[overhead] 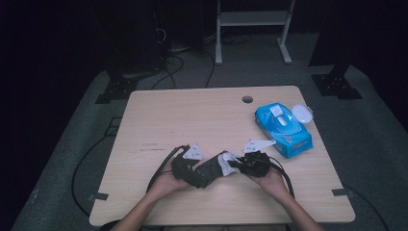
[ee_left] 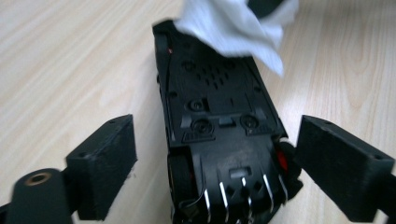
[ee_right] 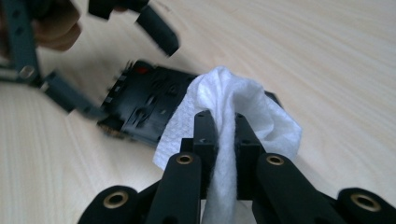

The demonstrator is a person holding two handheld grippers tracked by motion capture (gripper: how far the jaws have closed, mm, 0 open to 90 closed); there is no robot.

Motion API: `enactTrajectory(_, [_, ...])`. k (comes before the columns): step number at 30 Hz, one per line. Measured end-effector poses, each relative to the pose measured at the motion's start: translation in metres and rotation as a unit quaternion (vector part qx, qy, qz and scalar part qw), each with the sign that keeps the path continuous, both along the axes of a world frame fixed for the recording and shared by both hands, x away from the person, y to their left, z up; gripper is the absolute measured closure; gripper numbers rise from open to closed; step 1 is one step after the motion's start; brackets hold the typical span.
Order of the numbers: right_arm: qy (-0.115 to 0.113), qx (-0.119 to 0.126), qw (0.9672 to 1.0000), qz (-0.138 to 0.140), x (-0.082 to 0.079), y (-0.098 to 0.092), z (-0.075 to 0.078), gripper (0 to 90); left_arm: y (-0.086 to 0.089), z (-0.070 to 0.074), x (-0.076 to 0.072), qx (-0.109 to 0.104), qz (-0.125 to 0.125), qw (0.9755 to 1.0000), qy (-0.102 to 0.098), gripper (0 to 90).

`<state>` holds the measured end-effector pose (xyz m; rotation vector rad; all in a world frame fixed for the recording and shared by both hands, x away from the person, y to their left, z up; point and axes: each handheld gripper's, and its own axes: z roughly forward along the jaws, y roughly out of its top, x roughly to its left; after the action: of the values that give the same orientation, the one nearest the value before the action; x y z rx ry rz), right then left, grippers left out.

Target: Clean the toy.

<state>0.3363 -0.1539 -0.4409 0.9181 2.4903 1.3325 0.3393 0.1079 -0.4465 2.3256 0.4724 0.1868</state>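
A black toy car point(ee_left: 219, 107) lies upside down on the wooden table point(overhead: 192, 115), near the front edge. My left gripper point(ee_left: 224, 154) is open, one jaw on each side of the car's near end; the left jaw stands clear of it and the right jaw is close to a wheel. A white wipe point(ee_right: 219, 93) rests on the car's far end. My right gripper point(ee_right: 227, 123) is shut on the wipe and presses it to the car point(ee_right: 144, 100). In the high view the left gripper point(overhead: 192, 171) and right gripper point(overhead: 240, 164) meet at the car point(overhead: 210, 169).
A blue pack of wet wipes point(overhead: 283, 126) lies at the right of the table, with a white oval lid point(overhead: 301, 113) beside it. A round cable hole point(overhead: 247, 99) is near the far edge. Beyond the table stand a white frame point(overhead: 252, 19) and floor cables.
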Motion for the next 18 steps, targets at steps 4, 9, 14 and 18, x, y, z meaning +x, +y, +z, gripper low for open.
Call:
enactTrajectory(4, [0.012,0.005,0.9998,-0.015,0.014,0.003,-0.002,82.7,-0.002,-0.003,-0.004,0.001,0.000,0.9999,0.016,9.3])
enactTrajectory(9, [0.028,-0.019,0.9994,-0.007,0.023,0.010,-0.010,82.8,-0.010,-0.008,-0.008,0.039,-0.010,0.9992,-0.002,9.6])
enactTrajectory(14, [0.028,-0.033,0.9991,0.007,0.017,0.012,-0.011,82.8,-0.009,-0.007,-0.002,0.045,0.001,0.9989,-0.013,12.2])
enactTrajectory(18, [0.028,-0.043,0.9987,0.009,0.012,0.011,-0.010,82.8,-0.005,-0.006,0.010,0.039,0.016,0.9990,-0.012,13.5])
